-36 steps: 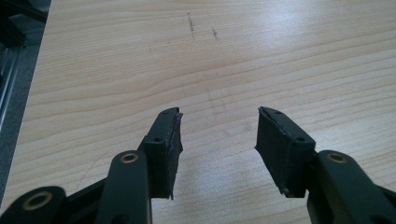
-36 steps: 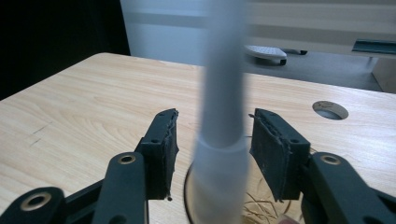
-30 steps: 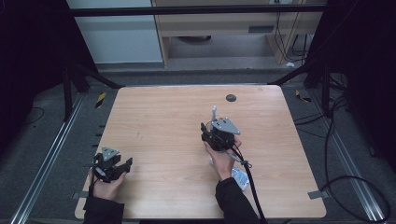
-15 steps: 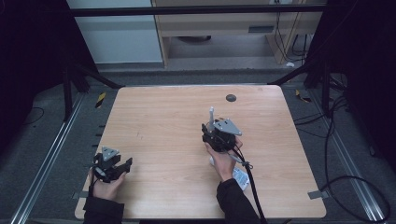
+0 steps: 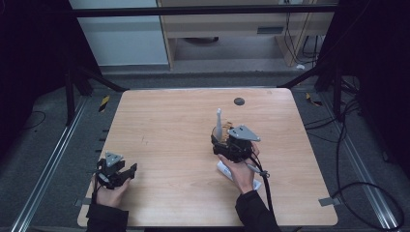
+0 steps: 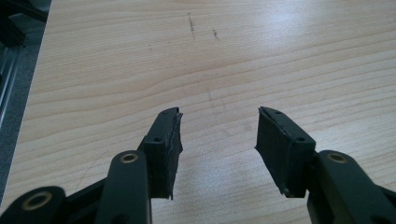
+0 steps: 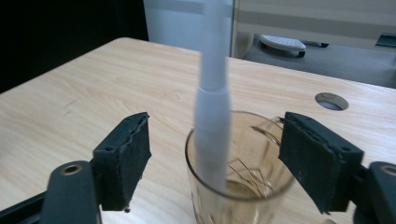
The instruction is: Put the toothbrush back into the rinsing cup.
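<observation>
A wooden table (image 5: 169, 125) is seen from above, with a person's forearms entering from the near edge. Right of centre, a brownish clear glass (image 7: 238, 172) is stood on the table, and a white pen-like stick (image 7: 212, 112) is leaned upright inside it against the rim. The right gripper (image 7: 217, 163) is held level at the glass, its jaws having just been opened wide; the glass sits between the pads, untouched by them. The left gripper (image 6: 219, 140) is rested near the table's front left corner, jaws spread apart with nothing held between them.
</observation>
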Demonstrator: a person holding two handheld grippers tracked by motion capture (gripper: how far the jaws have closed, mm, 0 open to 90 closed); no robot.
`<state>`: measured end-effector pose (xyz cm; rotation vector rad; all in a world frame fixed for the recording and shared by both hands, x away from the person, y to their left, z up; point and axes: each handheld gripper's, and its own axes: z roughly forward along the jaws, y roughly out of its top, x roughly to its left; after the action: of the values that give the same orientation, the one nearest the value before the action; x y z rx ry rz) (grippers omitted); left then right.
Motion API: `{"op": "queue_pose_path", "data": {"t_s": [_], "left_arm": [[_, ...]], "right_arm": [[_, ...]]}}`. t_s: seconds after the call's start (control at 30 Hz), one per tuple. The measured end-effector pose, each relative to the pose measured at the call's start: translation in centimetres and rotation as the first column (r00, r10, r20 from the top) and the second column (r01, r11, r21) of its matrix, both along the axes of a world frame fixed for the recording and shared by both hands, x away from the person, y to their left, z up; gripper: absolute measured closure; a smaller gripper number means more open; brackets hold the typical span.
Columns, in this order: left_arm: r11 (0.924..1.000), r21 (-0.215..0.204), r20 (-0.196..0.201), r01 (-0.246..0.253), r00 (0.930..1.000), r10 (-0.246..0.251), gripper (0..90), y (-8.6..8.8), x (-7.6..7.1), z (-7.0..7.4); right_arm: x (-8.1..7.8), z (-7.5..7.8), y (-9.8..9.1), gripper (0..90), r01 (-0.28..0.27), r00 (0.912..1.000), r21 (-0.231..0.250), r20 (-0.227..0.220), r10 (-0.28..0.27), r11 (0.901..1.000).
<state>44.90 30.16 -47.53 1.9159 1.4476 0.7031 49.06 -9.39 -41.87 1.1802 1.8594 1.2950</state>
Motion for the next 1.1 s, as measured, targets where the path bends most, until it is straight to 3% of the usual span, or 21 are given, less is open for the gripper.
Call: {"op": "queue_pose_path", "data": {"t_s": [0.33,0.6,0.8,1.1], "left_arm": [[1.0000,-0.002,-0.003,0.003,1.0000,-0.003,48.4,0.0,0.0,0.0],[1.0000,-0.002,-0.005,0.006,1.0000,-0.006,48.4,-0.1,0.0,0.0],[1.0000,-0.001,-0.006,0.009,0.9999,-0.009,48.4,-0.2,0.1,0.0],[0.9998,-0.001,-0.008,0.020,0.9998,-0.020,48.8,-0.3,0.1,-0.1]], "right_arm": [[-2.4,1.3,-4.1,20.6,-0.102,0.9937,-0.054,-0.052,0.100,0.9933],[-4.4,1.6,-7.4,17.7,-0.137,0.9862,-0.090,-0.105,0.128,0.9864],[-5.2,1.2,-8.9,17.6,-0.133,0.9822,-0.123,-0.149,0.115,0.9834],[-5.7,-0.9,-9.1,24.6,-0.197,0.9596,-0.196,-0.240,0.147,0.9606]]}}
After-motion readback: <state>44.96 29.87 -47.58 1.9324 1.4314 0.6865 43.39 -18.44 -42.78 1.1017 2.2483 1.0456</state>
